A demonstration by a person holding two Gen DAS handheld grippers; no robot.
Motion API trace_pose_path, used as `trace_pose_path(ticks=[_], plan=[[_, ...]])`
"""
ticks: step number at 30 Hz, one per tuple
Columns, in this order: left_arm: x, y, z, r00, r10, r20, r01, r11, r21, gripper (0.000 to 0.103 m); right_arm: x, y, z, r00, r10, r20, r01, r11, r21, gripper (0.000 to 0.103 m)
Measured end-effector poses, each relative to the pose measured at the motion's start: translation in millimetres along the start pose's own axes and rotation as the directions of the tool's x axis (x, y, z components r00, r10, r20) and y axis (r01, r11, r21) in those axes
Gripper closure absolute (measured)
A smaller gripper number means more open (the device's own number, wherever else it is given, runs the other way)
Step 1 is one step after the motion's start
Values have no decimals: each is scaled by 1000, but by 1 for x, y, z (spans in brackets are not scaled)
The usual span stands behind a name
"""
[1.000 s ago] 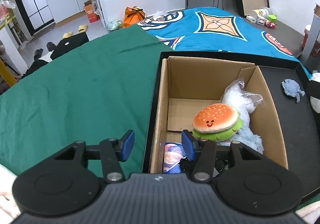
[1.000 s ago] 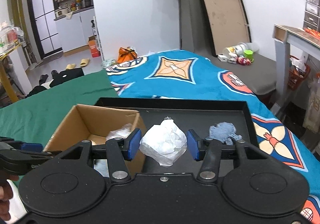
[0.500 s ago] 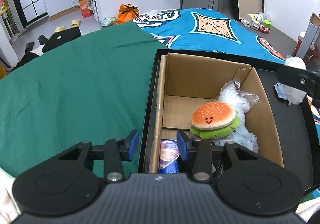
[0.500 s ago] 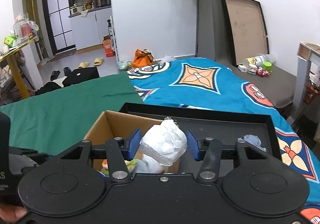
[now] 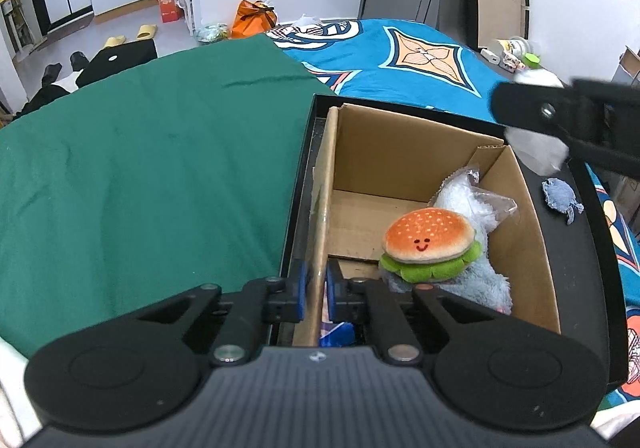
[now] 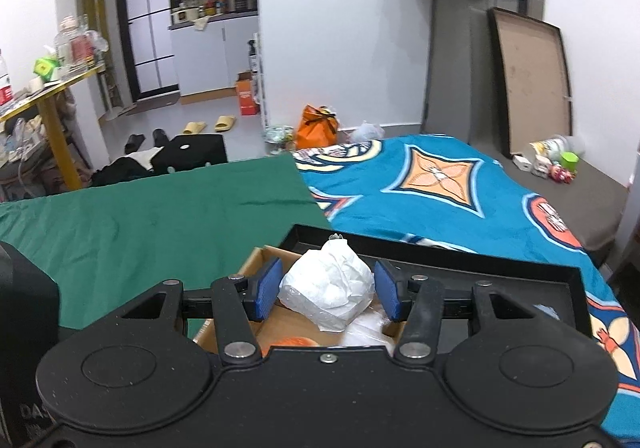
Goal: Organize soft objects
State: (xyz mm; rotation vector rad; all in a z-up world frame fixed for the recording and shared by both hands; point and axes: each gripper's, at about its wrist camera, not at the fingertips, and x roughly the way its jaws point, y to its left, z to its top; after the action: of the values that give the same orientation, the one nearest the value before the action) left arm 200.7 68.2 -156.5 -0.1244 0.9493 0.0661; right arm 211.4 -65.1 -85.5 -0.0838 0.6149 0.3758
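My left gripper (image 5: 316, 280) is shut on the left wall of the open cardboard box (image 5: 400, 152). Inside the box lie a smiling burger plush (image 5: 428, 244), a pale blue plush in plastic (image 5: 472, 280) and a blue packet (image 5: 336, 328). My right gripper (image 6: 328, 288) holds a white crumpled plastic bundle (image 6: 328, 284) in the air over the box's far right corner. Its jaws are opening slightly, and the pads (image 6: 268, 288) still touch the bundle. From the left wrist view the bundle (image 5: 536, 152) hangs above the box edge.
The box stands in a black tray (image 5: 592, 248) on a bed with a green cloth (image 5: 160, 168) and a blue patterned blanket (image 6: 440, 184). A small blue plush (image 5: 560, 196) lies on the tray to the right of the box.
The left jaws closed from wide apart onto the box's left wall. The right gripper carried the white bundle leftward from over the tray to above the box.
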Motion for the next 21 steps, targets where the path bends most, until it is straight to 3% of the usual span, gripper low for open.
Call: trace_pose_path(ticks=[2,6,21], plan=[[1,2,0,1000,-5,-2,5,1000,-6,94,2,3,2,1000,12,-5,-12,1000,5,41],[2,5,1,1000,-11,-10,11,1000,-21,94,1,0,-1,1000,5,-9,-5,1000,21,37],[0,1,3,1000,19,-12,-19,1000,-11,90,-8,-48,-27,996,-65,-54,69,994,82,31]])
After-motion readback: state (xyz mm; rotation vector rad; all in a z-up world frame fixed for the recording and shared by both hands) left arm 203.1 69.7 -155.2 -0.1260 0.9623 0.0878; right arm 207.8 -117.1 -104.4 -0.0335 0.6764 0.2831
